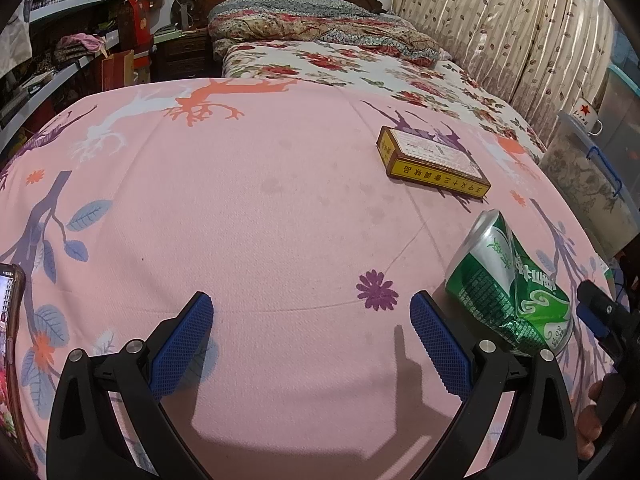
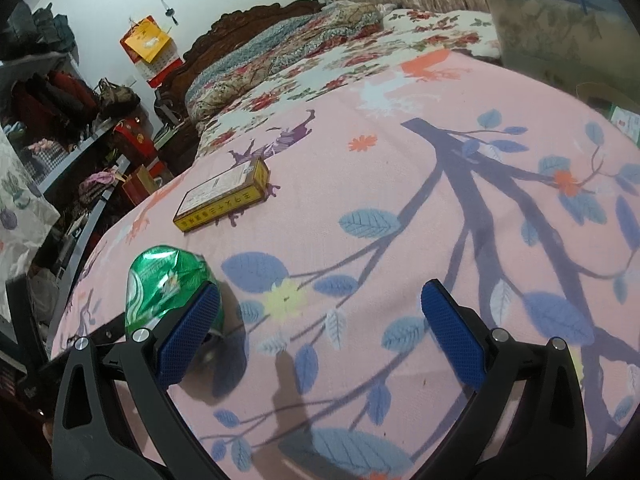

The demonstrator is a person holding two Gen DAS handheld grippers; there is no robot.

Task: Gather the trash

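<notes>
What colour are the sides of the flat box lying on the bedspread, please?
Yellow, with a brown edge, on the flat rectangular cardboard box; clearest from the left wrist.

1. Bare pink sheet is lying open ahead of the left gripper, from 10 to 12 o'clock, with its jaws spread wide.
2. A crushed green can is blocking that gripper's 2 o'clock, just beside its right finger.
3. A yellow box is sitting farther at 1 o'clock, apart from the can.
4. A phone is crowding the 9 o'clock edge.
5. The right gripper, jaws wide, is facing open sheet at 12 to 2 o'clock; the can is touching its left finger at 10 o'clock.
</notes>
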